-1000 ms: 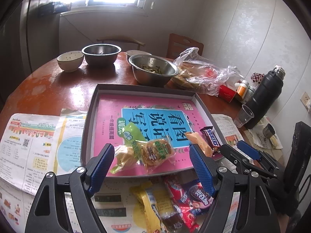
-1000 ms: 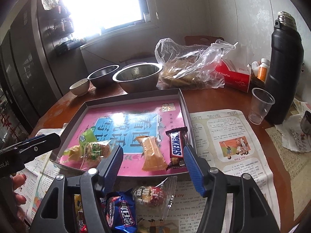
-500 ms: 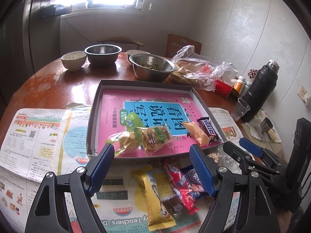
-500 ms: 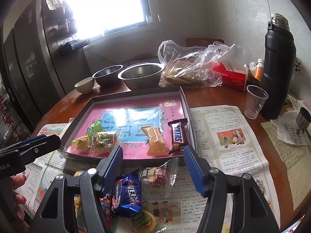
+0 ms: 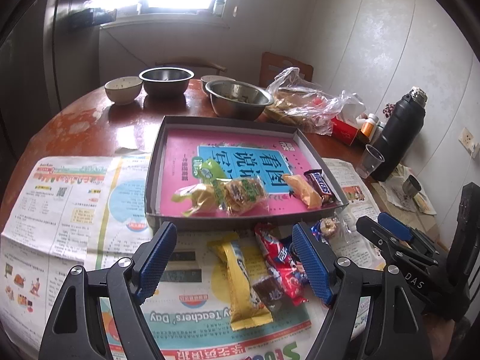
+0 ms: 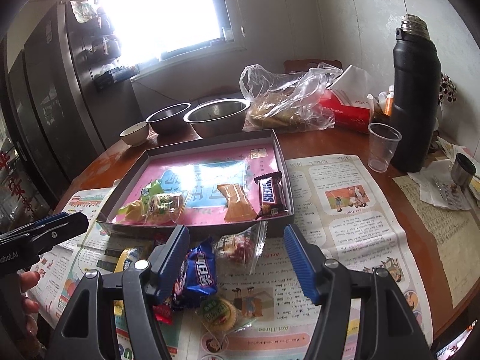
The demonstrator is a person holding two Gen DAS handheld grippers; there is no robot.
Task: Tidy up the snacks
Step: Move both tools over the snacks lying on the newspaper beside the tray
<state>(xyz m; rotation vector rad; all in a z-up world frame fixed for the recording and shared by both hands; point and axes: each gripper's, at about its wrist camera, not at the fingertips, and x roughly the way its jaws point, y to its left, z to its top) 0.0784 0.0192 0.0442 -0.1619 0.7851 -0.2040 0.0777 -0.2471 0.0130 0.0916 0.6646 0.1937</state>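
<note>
Snacks (image 5: 264,273) lie lengthwise right between the left gripper's (image 5: 237,258) wide, empty jaws; right gripper (image 6: 237,258) also gapes empty.

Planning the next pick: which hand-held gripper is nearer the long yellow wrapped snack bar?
Left: the yellow bar lies between its fingers. The right sits off to the bar's right.

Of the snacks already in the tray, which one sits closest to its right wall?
The Snickers bar, beside the tray's right wall; the orange packet lies just left of it.
</note>
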